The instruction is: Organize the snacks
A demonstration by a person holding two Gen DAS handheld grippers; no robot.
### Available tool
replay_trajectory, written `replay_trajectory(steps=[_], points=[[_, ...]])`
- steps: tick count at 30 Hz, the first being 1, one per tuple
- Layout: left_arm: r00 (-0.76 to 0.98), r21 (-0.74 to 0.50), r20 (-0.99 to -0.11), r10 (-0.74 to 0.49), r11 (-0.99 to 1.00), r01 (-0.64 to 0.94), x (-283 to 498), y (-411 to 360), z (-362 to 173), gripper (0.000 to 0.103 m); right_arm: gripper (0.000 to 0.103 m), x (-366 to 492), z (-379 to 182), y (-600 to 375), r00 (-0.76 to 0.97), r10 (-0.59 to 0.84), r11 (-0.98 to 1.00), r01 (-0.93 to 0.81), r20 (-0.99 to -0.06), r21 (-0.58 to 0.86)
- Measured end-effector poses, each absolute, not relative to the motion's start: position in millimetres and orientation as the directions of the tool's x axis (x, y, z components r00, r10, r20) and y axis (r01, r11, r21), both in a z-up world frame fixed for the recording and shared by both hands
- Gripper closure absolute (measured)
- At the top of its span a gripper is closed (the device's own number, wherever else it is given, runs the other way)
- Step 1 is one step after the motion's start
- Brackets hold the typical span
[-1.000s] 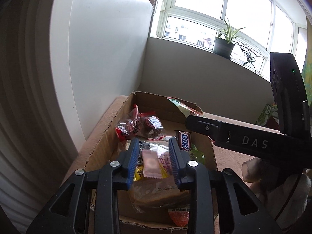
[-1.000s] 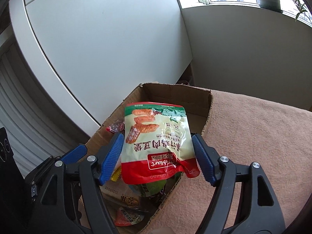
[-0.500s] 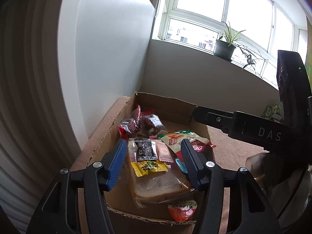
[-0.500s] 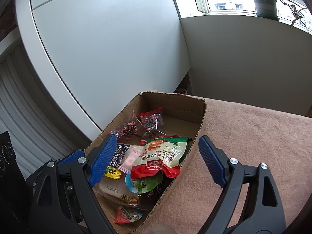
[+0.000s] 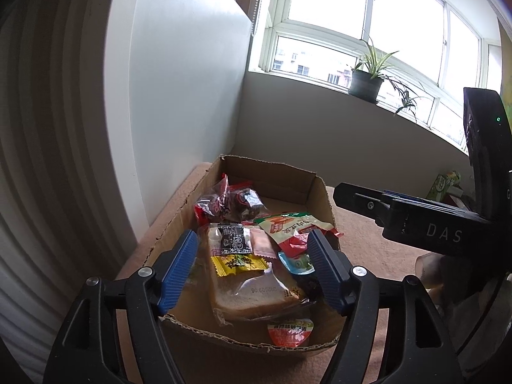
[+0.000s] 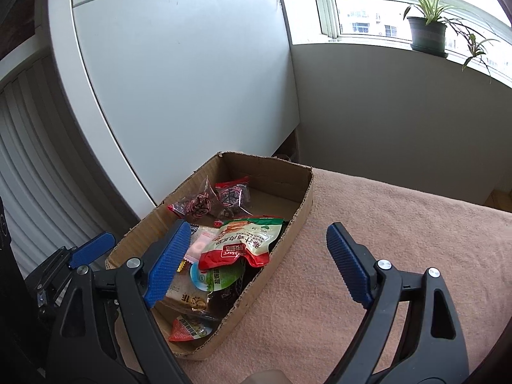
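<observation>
You held your left claw (image 5: 251, 268) wide and empty, tilted down over the near end of the cardboard box (image 6: 288, 230). Your right claw (image 6: 256, 262) also gaped wide with nothing in it, straddling the box's right wall above the pink blanket (image 6: 400, 224). The red-and-green pouch (image 6: 243, 243) lay inside on the other snacks, beside the sandwich bread (image 5: 256, 291).
</observation>
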State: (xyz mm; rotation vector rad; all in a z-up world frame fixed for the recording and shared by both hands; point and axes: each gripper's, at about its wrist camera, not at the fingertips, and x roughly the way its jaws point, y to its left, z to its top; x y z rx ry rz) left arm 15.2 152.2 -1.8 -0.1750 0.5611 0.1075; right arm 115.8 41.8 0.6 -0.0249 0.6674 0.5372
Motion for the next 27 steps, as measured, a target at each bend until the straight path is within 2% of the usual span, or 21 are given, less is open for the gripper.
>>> replay_trajectory(steps=[2, 16, 27], points=[[0.845, -0.123, -0.530, 0.063, 0.981, -0.150, 10.9, 148.0, -0.6, 0.029, 0.005, 109.0, 5.2, 33.6, 0.671, 0.461, 0.868, -0.476, -0.581, 0.139], [0.867, -0.086, -0.489, 0.097, 0.984, -0.159, -15.0, 129.7, 4.7, 0.024, 0.003, 70.6, 11.4, -4.2, 0.704, 0.443, 0.876, -0.471, -0.555, 0.102], [0.857, -0.052, -0.499, 0.126, 0.983, -0.175, -20.2, 115.8, -0.5, 0.021, 0.000, 49.8, 1.0, 0.1, 0.728, 0.398, 0.880, -0.476, -0.558, 0.007]])
